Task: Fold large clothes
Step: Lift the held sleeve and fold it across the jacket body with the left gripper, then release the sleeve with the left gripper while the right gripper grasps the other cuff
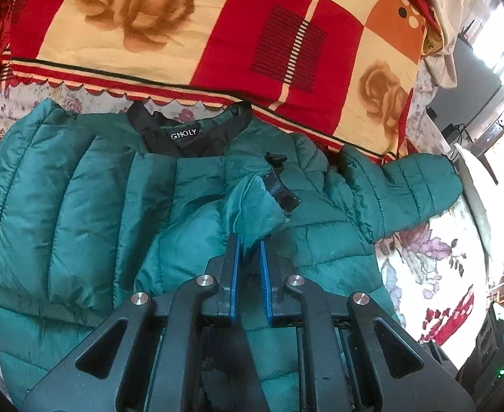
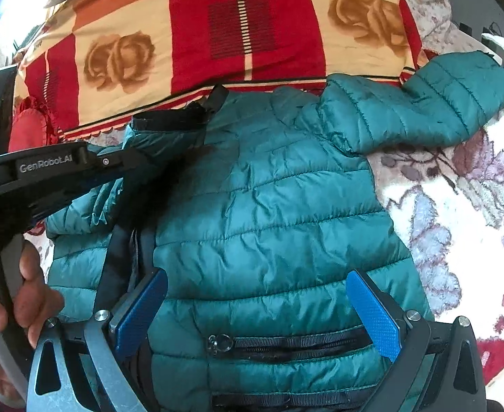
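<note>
A dark green puffer jacket (image 1: 121, 185) (image 2: 269, 213) lies front up on the bed, its black-lined collar (image 1: 183, 137) at the far side. Its left sleeve is folded across the chest. My left gripper (image 1: 250, 240) (image 2: 118, 161) is shut on that sleeve just behind the black-trimmed cuff (image 1: 281, 190) (image 2: 169, 116). The other sleeve (image 1: 406, 189) (image 2: 423, 110) lies spread out to the right. My right gripper (image 2: 260, 312) hangs open over the jacket's lower front, near a zipped pocket (image 2: 286, 343), with nothing pinched between its blue pads.
A red and cream rose-patterned blanket (image 1: 200, 34) (image 2: 234, 34) lies folded beyond the collar. The jacket rests on a floral bedspread (image 1: 423, 267) (image 2: 458, 206). A hand (image 2: 28, 292) holds the left gripper's handle. A black device (image 1: 492, 360) sits at the bed's right edge.
</note>
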The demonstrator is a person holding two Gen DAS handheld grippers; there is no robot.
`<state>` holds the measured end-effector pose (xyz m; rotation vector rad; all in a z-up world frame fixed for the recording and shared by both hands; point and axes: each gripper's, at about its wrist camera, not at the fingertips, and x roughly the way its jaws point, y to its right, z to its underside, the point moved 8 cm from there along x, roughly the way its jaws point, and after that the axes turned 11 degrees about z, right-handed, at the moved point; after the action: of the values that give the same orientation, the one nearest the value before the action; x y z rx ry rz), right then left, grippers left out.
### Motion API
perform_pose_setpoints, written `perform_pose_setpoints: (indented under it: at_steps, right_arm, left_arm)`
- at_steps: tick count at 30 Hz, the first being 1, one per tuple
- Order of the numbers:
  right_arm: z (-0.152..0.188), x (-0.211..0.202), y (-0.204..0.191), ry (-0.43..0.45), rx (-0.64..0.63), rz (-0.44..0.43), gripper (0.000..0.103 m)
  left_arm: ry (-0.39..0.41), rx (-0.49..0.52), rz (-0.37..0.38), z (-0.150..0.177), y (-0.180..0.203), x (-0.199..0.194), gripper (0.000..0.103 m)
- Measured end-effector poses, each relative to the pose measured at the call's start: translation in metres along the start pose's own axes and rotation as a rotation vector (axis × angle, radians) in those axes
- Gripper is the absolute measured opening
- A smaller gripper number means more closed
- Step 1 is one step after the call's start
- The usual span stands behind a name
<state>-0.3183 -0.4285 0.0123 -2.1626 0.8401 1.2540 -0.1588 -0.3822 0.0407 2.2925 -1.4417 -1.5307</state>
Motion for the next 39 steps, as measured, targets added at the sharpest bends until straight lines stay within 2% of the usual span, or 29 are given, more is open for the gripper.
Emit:
perform_pose_setpoints:
  at_steps: [1, 3, 5, 7, 11, 13, 16, 20, 23, 26, 31, 32, 33, 34, 36, 38, 39]
  right_arm:
    - [0.000, 0.000, 0.000, 0.000, -0.002, 0.002, 0.103]
    - [0.000, 0.001, 0.000, -0.002, -0.004, 0.007, 0.103]
    - [0.001, 0.002, -0.001, -0.002, -0.001, 0.007, 0.103]
    - [0.001, 0.003, -0.002, -0.002, -0.001, 0.009, 0.103]
    - [0.000, 0.005, -0.005, -0.004, -0.006, 0.012, 0.103]
    - [-0.002, 0.006, -0.005, -0.007, 0.000, 0.000, 0.103]
    - [-0.008, 0.007, -0.005, -0.004, 0.020, -0.023, 0.103]
    - [-0.021, 0.011, -0.012, -0.018, 0.070, -0.110, 0.103]
    - [-0.037, 0.018, -0.021, -0.007, 0.085, -0.145, 0.103]
    - [-0.051, 0.035, -0.032, -0.018, 0.094, -0.168, 0.103]
    - [-0.061, 0.074, -0.059, -0.119, 0.108, -0.195, 0.101]
    - [-0.061, 0.081, -0.065, -0.130, 0.101, -0.197, 0.090]
    - [-0.062, 0.085, -0.070, -0.127, 0.092, -0.200, 0.069]
    - [-0.063, 0.086, -0.073, -0.118, 0.086, -0.206, 0.061]
    - [-0.066, 0.083, -0.078, -0.074, 0.068, -0.206, 0.033]
    - [-0.070, 0.077, -0.078, -0.047, 0.058, -0.204, 0.020]
    - [-0.073, 0.073, -0.076, -0.032, 0.053, -0.204, 0.018]
  left_arm:
    - [-0.001, -0.006, 0.005, 0.000, 0.000, -0.001, 0.009]
    - [-0.003, -0.018, 0.019, 0.001, 0.000, -0.002, 0.020]
    - [0.011, -0.028, 0.029, 0.001, 0.000, -0.006, 0.048]
    - [0.047, -0.036, 0.045, -0.001, 0.000, -0.015, 0.059]
    - [0.047, -0.059, 0.084, -0.004, -0.003, -0.029, 0.059]
    - [0.066, -0.052, 0.082, -0.008, -0.008, -0.042, 0.059]
    - [0.118, -0.034, 0.014, -0.015, -0.029, -0.071, 0.059]
    - [0.169, -0.036, -0.143, -0.018, -0.080, -0.103, 0.059]
    - [0.183, -0.085, -0.262, -0.014, -0.127, -0.118, 0.059]
    - [0.193, -0.146, -0.316, -0.006, -0.166, -0.129, 0.059]
    - [0.183, -0.212, -0.331, 0.007, -0.198, -0.132, 0.059]
    - [0.179, -0.218, -0.333, 0.009, -0.201, -0.132, 0.059]
    - [0.176, -0.220, -0.334, 0.010, -0.203, -0.132, 0.059]
    - [0.172, -0.221, -0.336, 0.010, -0.203, -0.130, 0.059]
    - [0.168, -0.222, -0.339, 0.009, -0.206, -0.129, 0.059]
    - [0.169, -0.230, -0.337, 0.008, -0.207, -0.130, 0.059]
    - [0.174, -0.234, -0.336, 0.006, -0.207, -0.130, 0.059]
